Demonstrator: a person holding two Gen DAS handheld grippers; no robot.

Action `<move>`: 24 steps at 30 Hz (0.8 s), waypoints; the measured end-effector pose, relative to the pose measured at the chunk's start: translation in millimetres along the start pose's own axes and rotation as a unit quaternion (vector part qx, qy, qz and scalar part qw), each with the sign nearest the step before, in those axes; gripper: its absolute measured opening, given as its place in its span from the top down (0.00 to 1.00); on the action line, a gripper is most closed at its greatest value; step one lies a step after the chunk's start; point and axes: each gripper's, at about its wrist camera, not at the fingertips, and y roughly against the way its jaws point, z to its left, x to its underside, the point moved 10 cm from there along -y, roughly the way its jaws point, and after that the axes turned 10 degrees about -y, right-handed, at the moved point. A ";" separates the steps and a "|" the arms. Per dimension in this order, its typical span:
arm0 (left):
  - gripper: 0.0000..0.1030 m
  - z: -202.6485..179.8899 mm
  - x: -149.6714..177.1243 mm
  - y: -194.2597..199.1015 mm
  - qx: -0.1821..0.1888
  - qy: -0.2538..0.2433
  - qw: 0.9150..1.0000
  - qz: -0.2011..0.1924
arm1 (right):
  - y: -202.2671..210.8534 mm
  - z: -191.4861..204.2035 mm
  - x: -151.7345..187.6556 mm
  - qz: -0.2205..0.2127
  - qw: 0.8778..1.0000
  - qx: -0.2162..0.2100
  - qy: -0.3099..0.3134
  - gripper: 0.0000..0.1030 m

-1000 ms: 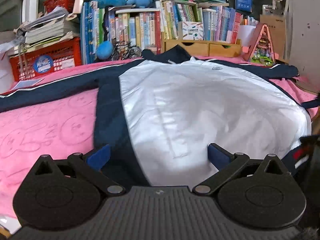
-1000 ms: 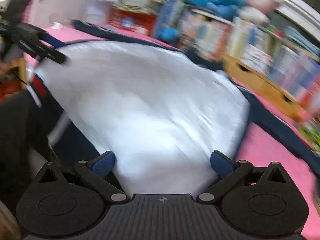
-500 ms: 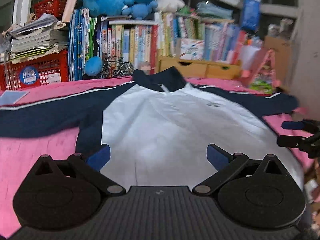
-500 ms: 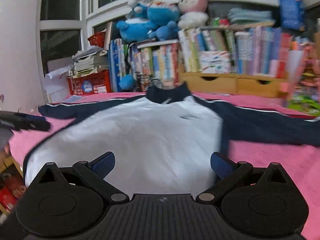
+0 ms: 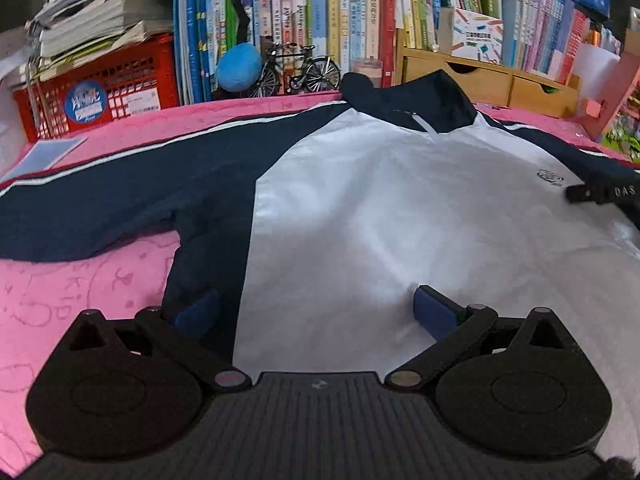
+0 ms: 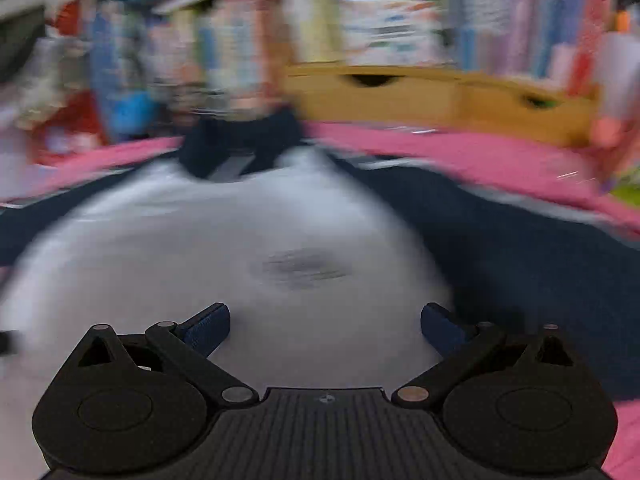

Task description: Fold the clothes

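A jacket (image 5: 380, 220) with a white body, navy sleeves and a navy collar lies spread flat, front up, on a pink cloth (image 5: 72, 280). My left gripper (image 5: 316, 312) is open above the jacket's lower left part, nothing between its blue pads. In the right wrist view, which is motion-blurred, the same jacket (image 6: 200, 248) fills the middle, and my right gripper (image 6: 324, 328) is open over its chest near the small logo. The tip of the right gripper (image 5: 600, 194) shows at the right edge of the left wrist view.
Behind the cloth stand a row of books (image 5: 320, 20), a red crate (image 5: 96, 92) with stacked papers, a blue ball (image 5: 239, 67), a small model bicycle (image 5: 298, 68) and wooden drawers (image 5: 492, 80). A paper sheet (image 5: 52, 152) lies at the far left.
Both grippers have moved forward over the jacket toward the collar, both still open. The right one is moving fast and its view is blurred.
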 end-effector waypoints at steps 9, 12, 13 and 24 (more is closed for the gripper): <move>0.00 -2.8 -4.9 -3.1 -0.001 0.010 1.000 0.002 | 75.0 -242.8 -36.4 -0.163 0.941 0.204 -0.217 0.00; 0.00 -1.6 -4.6 -3.0 0.000 0.010 1.000 0.001 | 85.8 -314.8 -29.3 -0.163 0.912 0.254 -0.276 0.00; 0.00 -1.4 -4.7 -3.0 0.000 0.010 1.000 0.001 | 87.1 -330.9 -26.8 -0.164 0.905 0.255 -0.297 0.00; 0.00 -0.3 -4.8 -2.9 0.001 0.011 1.000 0.001 | 50.4 -356.8 -50.1 -0.139 0.891 0.143 -0.408 0.86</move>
